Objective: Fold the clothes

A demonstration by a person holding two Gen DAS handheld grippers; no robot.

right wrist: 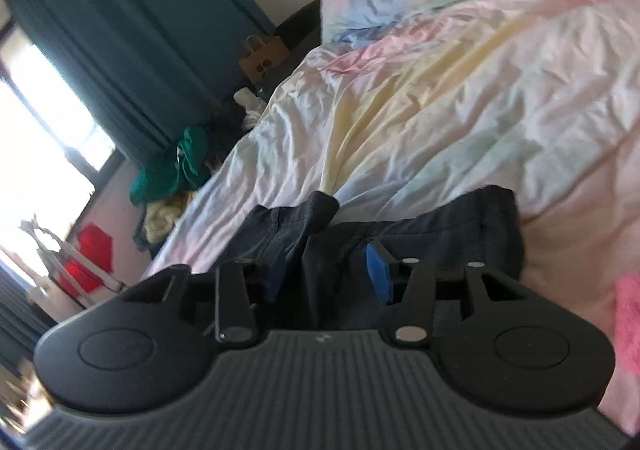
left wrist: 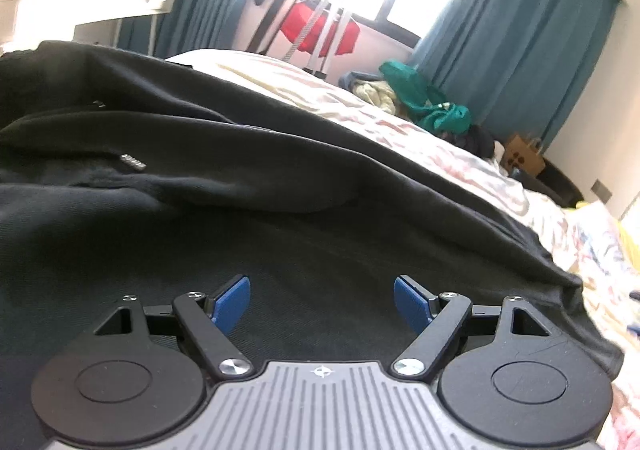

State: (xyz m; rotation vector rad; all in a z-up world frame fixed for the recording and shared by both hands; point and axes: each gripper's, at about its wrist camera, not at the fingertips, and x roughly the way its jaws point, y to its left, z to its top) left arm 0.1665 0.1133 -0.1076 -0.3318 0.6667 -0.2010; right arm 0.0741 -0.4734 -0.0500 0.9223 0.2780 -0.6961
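A black garment (left wrist: 248, 177) lies spread over the bed, with folds and a small metal tag. My left gripper (left wrist: 322, 300) is open just above the garment's flat near part, its blue pads (left wrist: 234, 300) wide apart and holding nothing. In the right wrist view a bunched edge of the dark garment (right wrist: 440, 226) lies between the fingers of my right gripper (right wrist: 326, 270). The blue pads (right wrist: 378, 270) stand apart on either side of the fold, not pressing it.
The bed has a pastel patterned cover (right wrist: 440, 89). A pile of green and pale clothes (left wrist: 424, 97) sits at the bed's far side. Teal curtains (left wrist: 520, 29), a drying rack with a red item (left wrist: 320, 29), a white desk (left wrist: 80, 5) and a paper bag (left wrist: 524, 157) stand beyond.
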